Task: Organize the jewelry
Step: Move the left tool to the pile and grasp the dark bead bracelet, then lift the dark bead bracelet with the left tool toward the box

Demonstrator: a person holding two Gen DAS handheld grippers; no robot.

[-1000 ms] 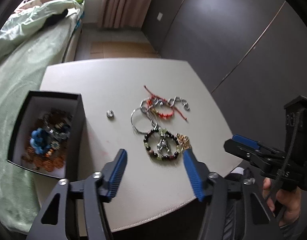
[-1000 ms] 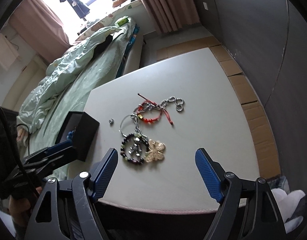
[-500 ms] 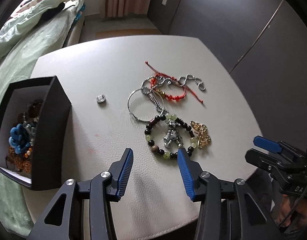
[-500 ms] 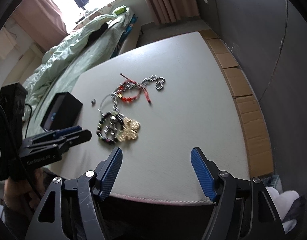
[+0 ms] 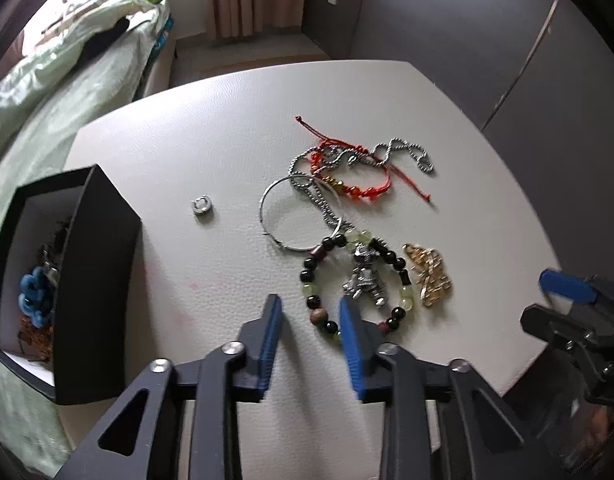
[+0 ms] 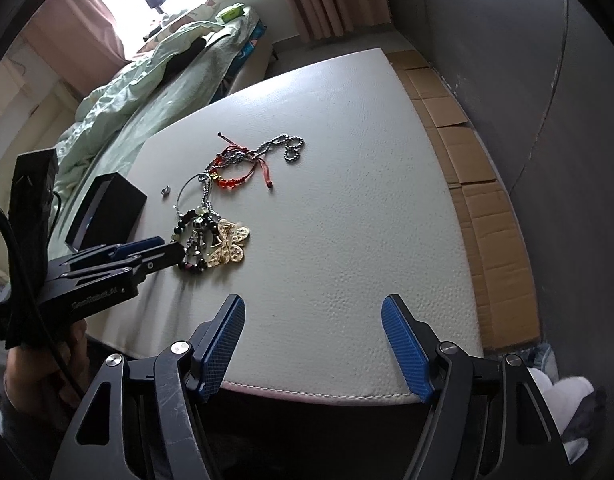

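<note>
The left gripper (image 5: 310,310) sits low over the table (image 5: 195,128) at the near rim of the beaded bracelet (image 5: 349,280), and its jaws have just been closing. A stretch of beads lies between the blue pads (image 5: 351,328), but the pads do not visibly press on it yet, so the grip looks unfinished. Aiming at the rim, away from the silver charm (image 5: 365,278) in the middle, likely keeps the pinch on one strand only.

From the bracelet, the gold butterfly piece (image 5: 429,276) lies just beside it at 3 o'clock, the hoop (image 5: 293,216) touches it at 11 o'clock, and the red cord bracelet (image 5: 353,184) with the ball chain (image 5: 403,154) tangle at 12 o'clock. A small ring (image 5: 202,209) lies alone towards 10 o'clock. The black box (image 5: 95,280), already holding jewelry, waits at 9 o'clock, the probable destination.

The right gripper (image 6: 313,344) hangs wide open over the table's near edge, holding nothing, apparently kept clear.
</note>
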